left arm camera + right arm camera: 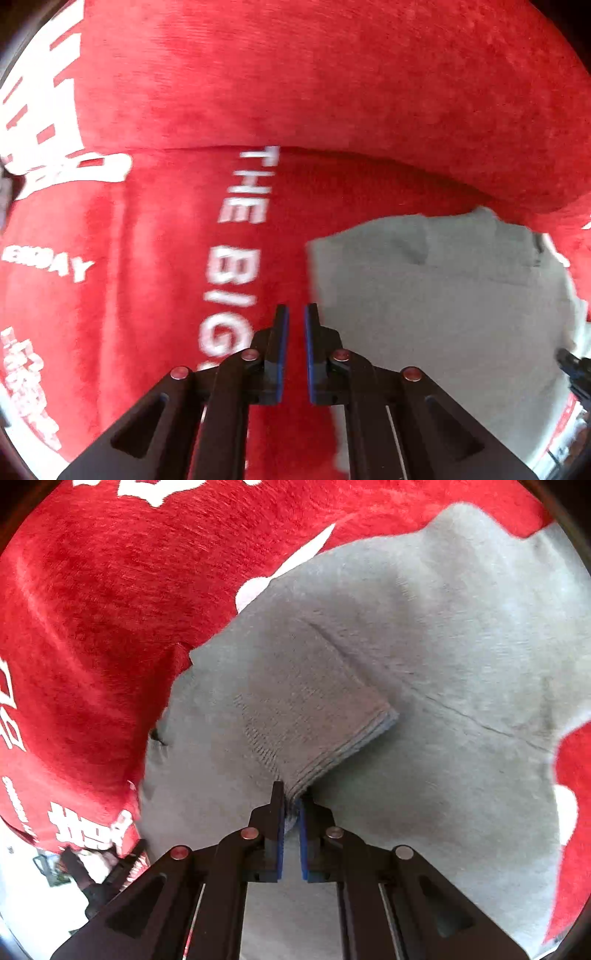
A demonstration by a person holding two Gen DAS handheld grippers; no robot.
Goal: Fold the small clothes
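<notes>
A small grey garment (443, 314) lies spread on a red plush cloth (332, 92) with white lettering. My left gripper (296, 314) points steeply down, shut at the garment's left edge. That edge runs straight into the right fingertip, and red shows through the slit between the pads. In the right wrist view the grey garment (443, 664) fills most of the picture. Its ribbed sleeve hem (332, 746) leads down into my right gripper (291, 797), which is shut on it, with grey fabric between the blue pads.
The red cloth (92, 609) covers the whole surface and rises in a soft fold behind the garment. The right gripper's black frame (576, 373) shows at the right rim of the left wrist view. The left one (96, 871) shows at the lower left of the right wrist view.
</notes>
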